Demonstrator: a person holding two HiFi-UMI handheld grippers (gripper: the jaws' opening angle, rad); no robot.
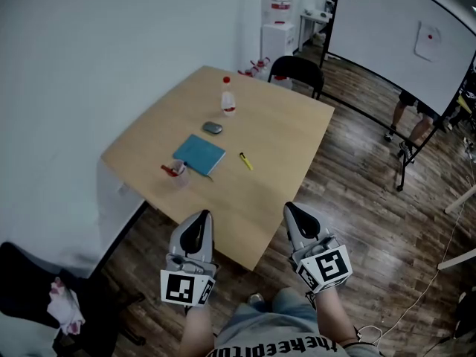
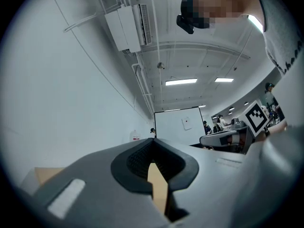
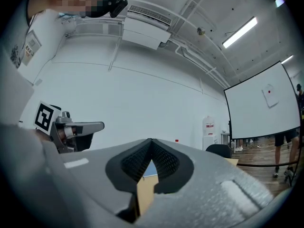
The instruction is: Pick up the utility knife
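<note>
Utility knife (image 1: 245, 161): small, yellow, lying flat on the wooden surface (image 1: 282, 136), just right of the blue notebook (image 1: 199, 155) and apart from it. Nothing rests on it or touches it.

Step in hand, as we judge it: the approach, not yet begun in earnest. Left tongs (image 1: 199, 218) and right tongs (image 1: 292, 210) both hang at the near edge of the surface, well short of the knife. Each pair is pressed together, tips meeting, with nothing between them.

Next move, we reckon: the right tongs are the nearer, so they would reach forward, tip downward, spread, and straddle the slim handle across its width (a low, flat thing, so the tips must come right down to the wood).

Containers: a clear cup (image 1: 177, 172) at the notebook's left corner holds something red; we cannot tell what. A red-capped bottle (image 1: 228, 99) stands further back, contents unclear.
</note>
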